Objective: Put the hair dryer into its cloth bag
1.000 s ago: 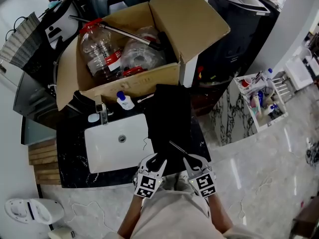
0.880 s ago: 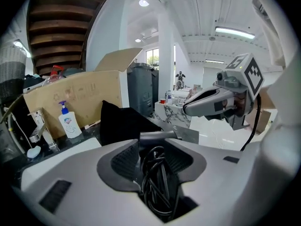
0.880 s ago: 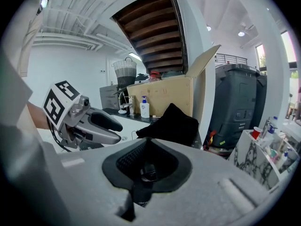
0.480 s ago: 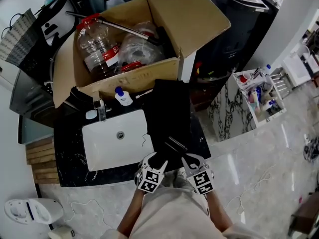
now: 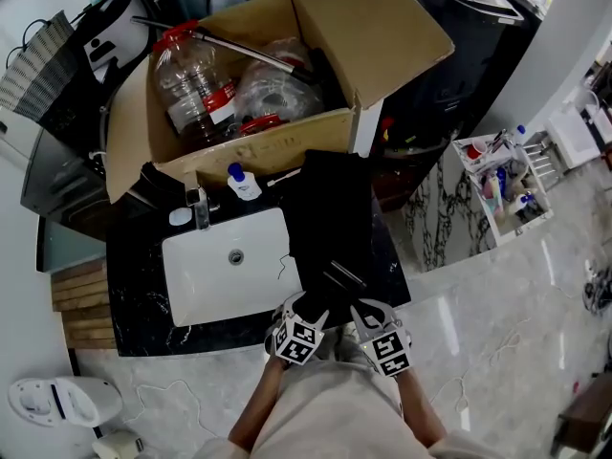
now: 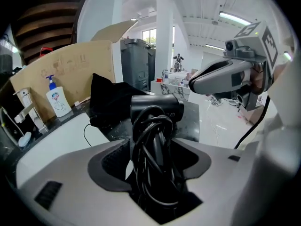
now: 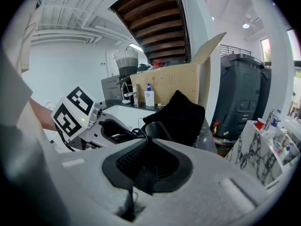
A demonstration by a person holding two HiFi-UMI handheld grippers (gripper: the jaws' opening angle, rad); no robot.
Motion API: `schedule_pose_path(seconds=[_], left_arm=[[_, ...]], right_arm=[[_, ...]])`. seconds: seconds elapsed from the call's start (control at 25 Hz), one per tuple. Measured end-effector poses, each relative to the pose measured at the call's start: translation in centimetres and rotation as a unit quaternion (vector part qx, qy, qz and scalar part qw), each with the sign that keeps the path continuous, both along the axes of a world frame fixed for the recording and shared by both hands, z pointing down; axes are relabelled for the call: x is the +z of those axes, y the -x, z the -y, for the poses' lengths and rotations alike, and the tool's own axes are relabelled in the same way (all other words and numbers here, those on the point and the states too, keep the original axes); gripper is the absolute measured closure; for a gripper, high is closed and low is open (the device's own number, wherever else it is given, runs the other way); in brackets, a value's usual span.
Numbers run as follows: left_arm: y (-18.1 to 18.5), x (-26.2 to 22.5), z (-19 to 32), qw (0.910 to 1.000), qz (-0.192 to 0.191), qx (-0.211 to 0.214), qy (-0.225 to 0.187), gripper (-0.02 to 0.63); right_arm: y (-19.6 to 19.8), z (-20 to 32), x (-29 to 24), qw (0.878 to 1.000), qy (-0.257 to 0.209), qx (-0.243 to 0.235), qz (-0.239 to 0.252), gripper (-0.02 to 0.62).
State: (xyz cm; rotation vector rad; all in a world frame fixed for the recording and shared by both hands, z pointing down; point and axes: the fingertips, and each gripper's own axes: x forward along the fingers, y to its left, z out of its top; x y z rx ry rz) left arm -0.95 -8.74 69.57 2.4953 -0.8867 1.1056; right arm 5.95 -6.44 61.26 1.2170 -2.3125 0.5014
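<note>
A black hair dryer [image 6: 155, 109] with its cord wound round the handle lies at the near end of the black cloth bag [image 5: 330, 208], which is spread on the dark counter right of the sink. The handle sits between the jaws of my left gripper [image 6: 153, 149]. Those jaws have just been opening and now stand wide, with the pads off the cord. In the head view the dryer [image 5: 342, 277] shows just ahead of both grippers. My right gripper [image 7: 148, 166] is shut on a fold of the bag's [image 7: 181, 114] near edge, and a thread hangs below it.
A white sink [image 5: 206, 285] sits left of the bag, with a faucet [image 5: 201, 208] and a soap bottle [image 5: 241, 182] behind it. An open cardboard box [image 5: 316, 151] full of bottles stands at the back. A black bin [image 5: 469, 46] and a rack of bottles [image 5: 502, 194] stand to the right.
My left gripper has sunk toward the counter's near edge and tilted further down, the hair dryer going down with it. The right gripper has dropped a little.
</note>
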Motion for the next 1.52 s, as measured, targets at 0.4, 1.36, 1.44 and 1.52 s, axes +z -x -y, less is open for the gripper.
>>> schedule_pose_path(seconds=[0.4,1.36,1.44,1.52], left_arm=[[-0.1,2.3,-0.4,0.9964,0.061,0.048,0.034,0.377],[2.2,-0.9,0.2,0.9985,-0.008,0.043,0.034,0.420],[2.5,-1.3,0.6,0.9987,-0.013,0.037,0.033,0.420],[2.9,-1.6,0.9,0.9989,-0.017,0.029,0.032,0.420]], right_arm=[[0.0,0.0,0.0,1.000,0.002,0.018,-0.011,0.575],[0.9,0.6,-1.0,0.996,-0.008,0.071,-0.058,0.575],[0.9,1.1,-1.3,0.996,-0.013,0.070,-0.062,0.575],[0.8,1.5,-1.5,0.995,-0.018,0.068,-0.068,0.575]])
